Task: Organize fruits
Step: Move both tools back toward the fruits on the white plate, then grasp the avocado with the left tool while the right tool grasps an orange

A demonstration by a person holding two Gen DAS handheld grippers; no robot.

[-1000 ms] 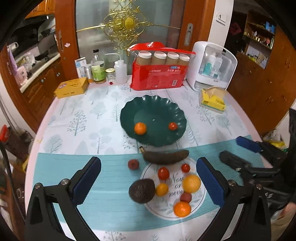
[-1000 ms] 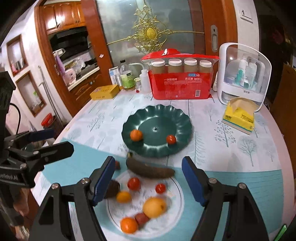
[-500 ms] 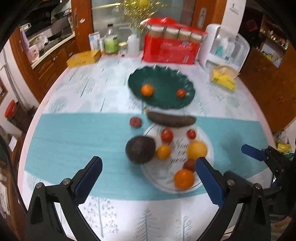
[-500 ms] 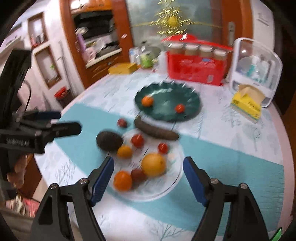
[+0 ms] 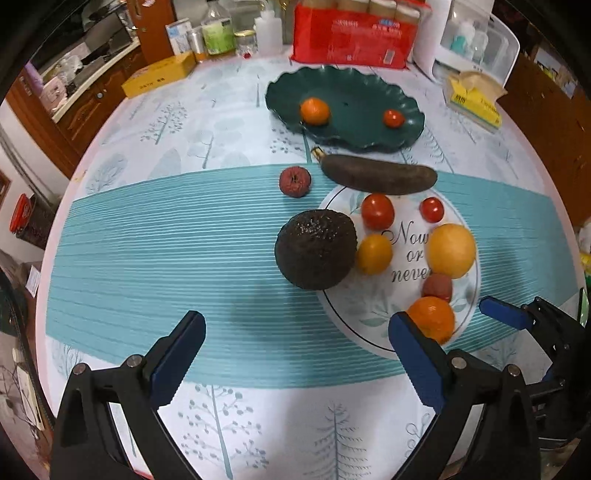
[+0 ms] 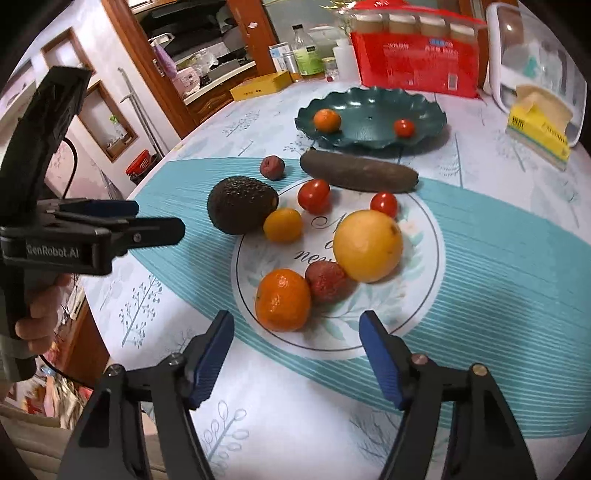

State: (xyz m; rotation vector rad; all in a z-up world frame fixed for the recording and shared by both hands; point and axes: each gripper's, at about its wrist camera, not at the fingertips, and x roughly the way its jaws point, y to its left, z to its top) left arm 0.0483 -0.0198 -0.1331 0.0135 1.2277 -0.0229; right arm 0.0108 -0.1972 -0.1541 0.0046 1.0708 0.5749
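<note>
A white printed plate (image 6: 421,325) (image 5: 354,321) holds a mandarin (image 6: 282,300), a large yellow citrus (image 6: 367,245), a lychee (image 6: 327,282), a small yellow fruit (image 6: 283,225) and two tomatoes (image 6: 314,195). A dark avocado (image 5: 316,249) rests against its left rim. A dark banana (image 5: 376,179) and a loose lychee (image 5: 294,181) lie beyond. A green plate (image 5: 365,125) behind holds a mandarin (image 5: 314,110) and a tomato (image 5: 393,118). My left gripper (image 5: 295,350) is open, just short of the avocado. My right gripper (image 6: 297,350) is open, just short of the near mandarin.
A red pack of jars (image 5: 354,33), bottles (image 5: 218,33), a yellow box (image 5: 159,77), a white appliance (image 5: 476,40) and a yellow tissue pack (image 5: 474,99) stand along the table's far side. The table edge runs close on the left (image 6: 110,314).
Both grippers have tilted down and moved closer to the white plate. The fruits now look larger and nearer. No fruit has moved.
</note>
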